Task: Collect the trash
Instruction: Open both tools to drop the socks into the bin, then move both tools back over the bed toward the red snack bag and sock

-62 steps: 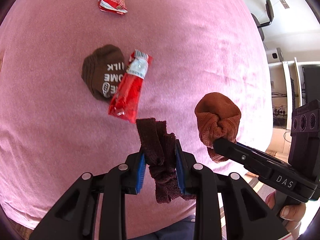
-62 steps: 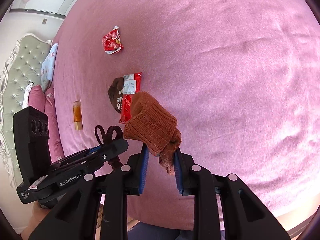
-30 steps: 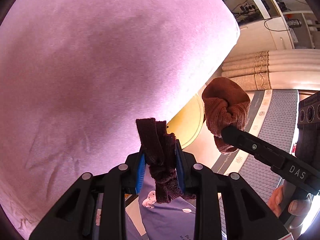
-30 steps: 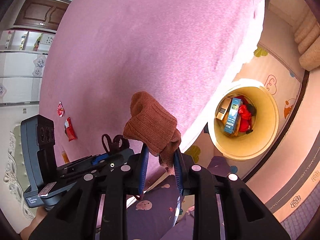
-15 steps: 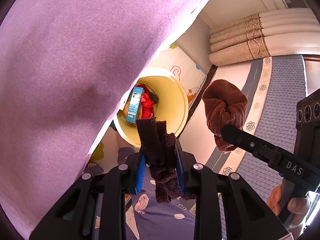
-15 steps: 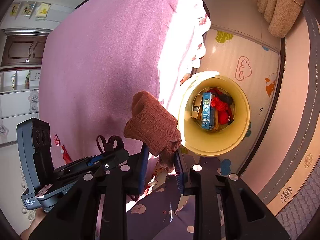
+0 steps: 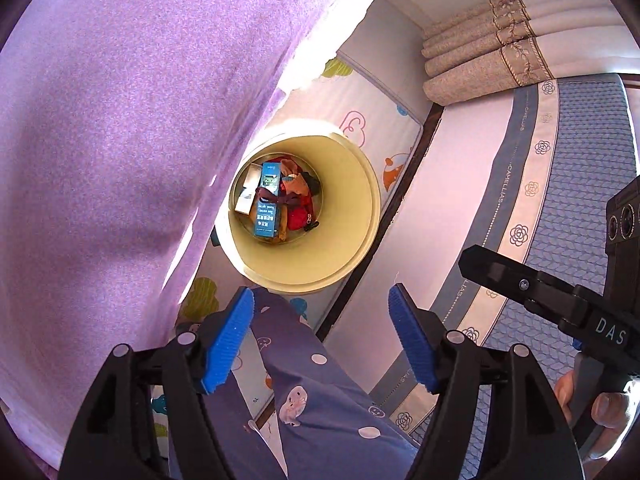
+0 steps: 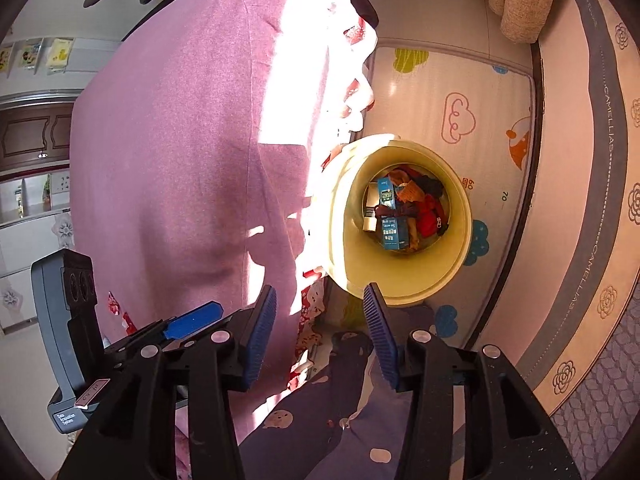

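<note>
— What are the two claws doing now?

— Both are released. The left claw (image 7: 320,312), with blue ribbed pads, has just been opening and nothing is between its jaws. The right claw (image 8: 320,312) has also just been opening, less wide, and it is empty too.

— Where are the socks?

— In the round cream plastic bin (image 7: 360,232) on the floor, beside the pink bed cover (image 7: 120,120). The dark brown sock (image 7: 286,199) lies across the tall blue carton (image 7: 267,206), its long axis crossing the carton's. The rust-orange knitted sock (image 8: 408,192) is crumpled just beside it, on the red trash; I cannot tell which way it points.
</note>
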